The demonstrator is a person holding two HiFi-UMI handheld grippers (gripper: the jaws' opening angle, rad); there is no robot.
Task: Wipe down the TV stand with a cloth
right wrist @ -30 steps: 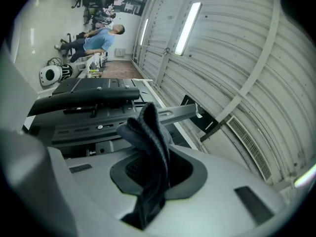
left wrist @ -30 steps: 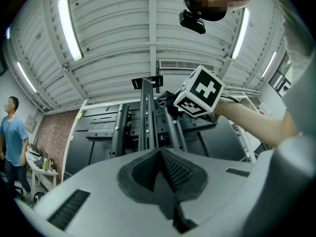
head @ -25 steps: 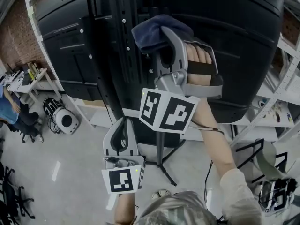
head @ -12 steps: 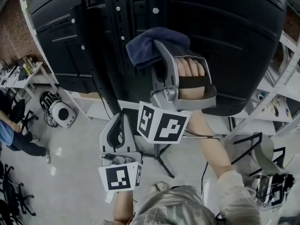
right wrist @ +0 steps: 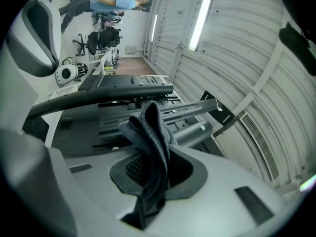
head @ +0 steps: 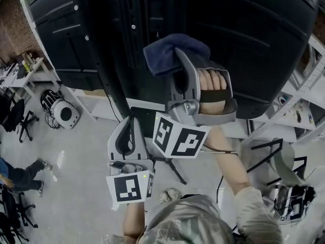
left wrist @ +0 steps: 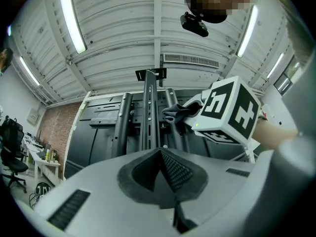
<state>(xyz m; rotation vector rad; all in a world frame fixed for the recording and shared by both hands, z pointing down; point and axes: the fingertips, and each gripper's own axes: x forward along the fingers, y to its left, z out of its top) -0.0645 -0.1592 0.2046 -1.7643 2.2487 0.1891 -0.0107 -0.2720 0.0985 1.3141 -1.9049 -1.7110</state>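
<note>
I'm pinching the dark blue cloth in my right gripper at the upright rails of the black metal TV stand — my left gripper is hanging below, pressed together, over open grey floor.

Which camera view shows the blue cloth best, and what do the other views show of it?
The right gripper view: the cloth fills the centre, pinched between the right tongs. The head view shows it bunched at the tongs' tip near the black TV stand. The left gripper view shows only a small, distant piece.
</note>
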